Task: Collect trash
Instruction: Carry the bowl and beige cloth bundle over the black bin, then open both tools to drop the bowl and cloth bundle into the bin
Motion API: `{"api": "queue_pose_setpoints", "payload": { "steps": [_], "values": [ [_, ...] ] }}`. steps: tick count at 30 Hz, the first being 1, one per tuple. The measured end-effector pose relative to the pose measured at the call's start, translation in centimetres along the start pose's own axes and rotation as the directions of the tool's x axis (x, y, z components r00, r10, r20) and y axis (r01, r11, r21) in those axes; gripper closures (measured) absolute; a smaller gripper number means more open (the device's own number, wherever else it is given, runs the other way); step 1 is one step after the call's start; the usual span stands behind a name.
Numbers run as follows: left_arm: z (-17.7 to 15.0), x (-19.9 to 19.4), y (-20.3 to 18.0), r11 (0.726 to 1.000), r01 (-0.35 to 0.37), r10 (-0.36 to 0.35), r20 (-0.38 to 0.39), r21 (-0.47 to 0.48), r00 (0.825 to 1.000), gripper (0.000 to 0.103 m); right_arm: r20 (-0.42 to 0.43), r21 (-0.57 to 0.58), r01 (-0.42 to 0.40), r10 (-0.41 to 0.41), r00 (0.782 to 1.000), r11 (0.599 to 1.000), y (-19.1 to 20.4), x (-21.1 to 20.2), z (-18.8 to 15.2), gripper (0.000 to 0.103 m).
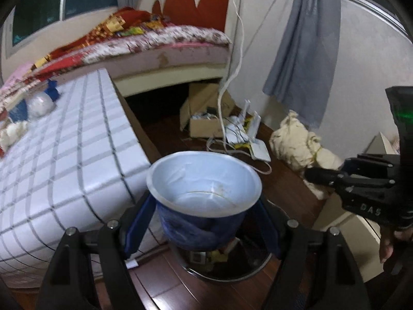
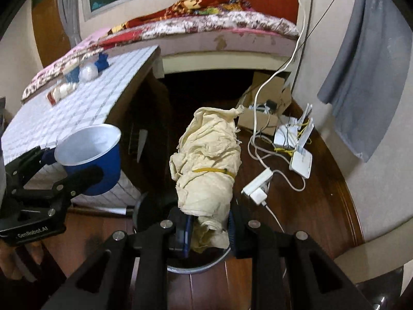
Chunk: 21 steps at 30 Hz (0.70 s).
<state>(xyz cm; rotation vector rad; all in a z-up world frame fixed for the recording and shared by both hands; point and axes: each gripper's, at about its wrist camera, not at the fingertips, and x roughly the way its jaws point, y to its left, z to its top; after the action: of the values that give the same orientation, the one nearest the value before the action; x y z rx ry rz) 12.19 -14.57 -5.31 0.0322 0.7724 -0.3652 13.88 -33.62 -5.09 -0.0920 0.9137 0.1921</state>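
Note:
My left gripper (image 1: 204, 222) is shut on a blue paper cup (image 1: 204, 180) with a white inside, its blue pads pressing the cup's sides. The cup hangs over a black trash bin (image 1: 227, 271) on the floor. My right gripper (image 2: 209, 230) is shut on the lower end of a crumpled cream bundle (image 2: 209, 170) tied with a yellow band, held above the bin's rim (image 2: 196, 268). In the right wrist view the cup (image 2: 87, 149) and left gripper (image 2: 62, 165) sit at the left. The left wrist view shows the right gripper (image 1: 322, 175) and the bundle (image 1: 296, 142) at the right.
A table with a white checked cover (image 1: 64, 155) stands at the left, with white wads and blue scraps (image 2: 87, 71) at its far end. Behind is a bed (image 1: 167, 41). A cardboard box (image 2: 263, 118), routers (image 2: 299, 149), a power strip (image 2: 258, 186) and cables lie on the wooden floor.

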Motion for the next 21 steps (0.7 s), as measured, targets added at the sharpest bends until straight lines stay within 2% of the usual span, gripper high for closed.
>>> {"api": "queue_pose_setpoints", "payload": {
  "steps": [6,10,18,19,21],
  "values": [
    [-1.6,2.5,0.0,0.999,0.049,-0.05,-0.083,-0.017,0.995,0.027,-0.081,-0.049,-0.015,0.011,0.997,0.999,0.3,2.7,-1.2,0.079],
    [-2.4,4.0,0.2,0.998,0.056,-0.059,-0.123,-0.029,0.991,0.027,-0.135,-0.084,-0.022,0.011,0.991,0.996,0.6,4.6,-1.7,0.078],
    [-2.3,5.7,0.5,0.997,0.072,-0.075,-0.165,-0.026,0.983,0.026,-0.216,-0.123,-0.055,0.027,0.976,0.991,1.1,7.8,-2.4,0.078],
    [-2.3,6.0,0.6,0.996,0.079,-0.083,-0.17,-0.031,0.982,0.026,-0.226,-0.131,-0.062,0.031,0.974,0.989,1.3,8.1,-2.4,0.075],
    [-2.5,6.7,0.7,0.995,0.095,-0.099,-0.172,-0.036,0.98,0.01,-0.244,-0.163,-0.041,0.0,0.97,0.986,1.3,9.3,-2.8,0.041]
  ]
}}
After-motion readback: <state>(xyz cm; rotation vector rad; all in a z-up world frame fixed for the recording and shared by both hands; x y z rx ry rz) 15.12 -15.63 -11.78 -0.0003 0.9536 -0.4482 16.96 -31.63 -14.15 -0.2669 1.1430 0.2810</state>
